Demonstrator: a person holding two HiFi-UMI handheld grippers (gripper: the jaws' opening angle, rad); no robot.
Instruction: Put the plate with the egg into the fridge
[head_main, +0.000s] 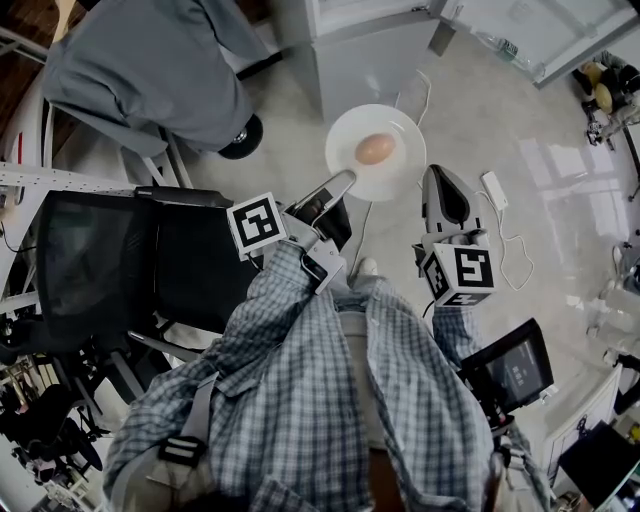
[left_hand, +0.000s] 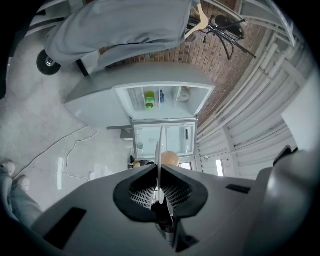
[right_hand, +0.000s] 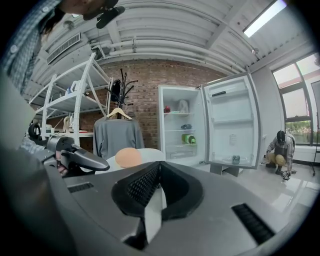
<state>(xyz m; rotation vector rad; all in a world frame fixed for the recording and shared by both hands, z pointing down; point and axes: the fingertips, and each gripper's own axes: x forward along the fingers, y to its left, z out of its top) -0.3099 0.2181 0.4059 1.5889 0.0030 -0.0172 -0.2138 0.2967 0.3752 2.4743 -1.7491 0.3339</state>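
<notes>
The left claw (head_main: 338, 188) is clamped on the near-left rim of the plate (head_main: 400, 125), and the right claw (head_main: 437, 185) is closed on the right rim. The plate is held level, face up, above the floor (head_main: 545, 180). The egg (head_main: 375, 149) is seated at its centre, long axis laid across from claw to claw. Beyond, the fridge (head_main: 365, 50) is seen with its door (head_main: 545, 35) swung open.

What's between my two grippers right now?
The plate carrying the egg, its rim clamped by the left gripper and the right gripper on opposite sides; the head view shows it.
</notes>
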